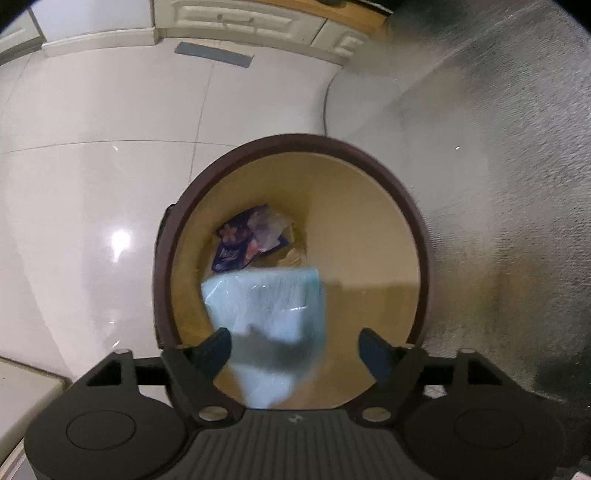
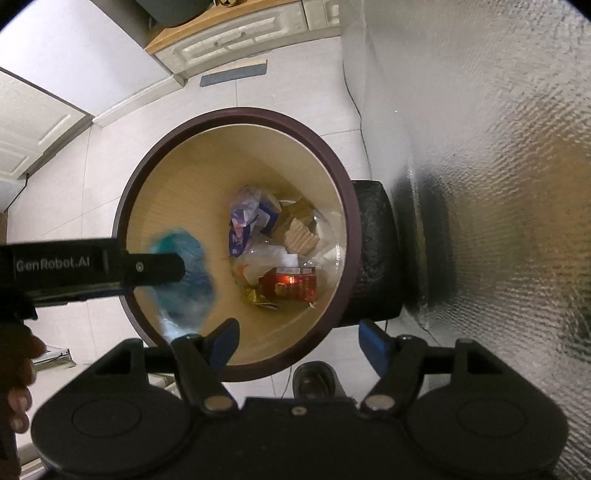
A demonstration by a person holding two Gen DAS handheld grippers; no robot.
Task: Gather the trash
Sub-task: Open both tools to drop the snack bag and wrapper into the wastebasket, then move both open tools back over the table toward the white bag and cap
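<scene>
A round trash bin with a dark brown rim (image 1: 295, 142) and a tan inside stands on the floor below both grippers; it also shows in the right wrist view (image 2: 236, 114). My left gripper (image 1: 295, 341) is open above the bin. A light blue plastic packet (image 1: 266, 310), blurred, hangs between and below its fingers, touching neither as far as I can tell. In the right wrist view the same packet (image 2: 184, 273) shows beside the left gripper's finger (image 2: 155, 267). My right gripper (image 2: 299, 341) is open and empty over the bin's near rim. Wrappers and a red carton (image 2: 291, 284) lie at the bin's bottom.
A silver textured wall (image 2: 498, 166) rises at the right, with a black object (image 2: 376, 251) between it and the bin. White tiled floor (image 1: 92, 184) surrounds the bin. White cabinets (image 1: 240, 22) stand at the back, with a grey strip (image 1: 214, 54) on the floor before them.
</scene>
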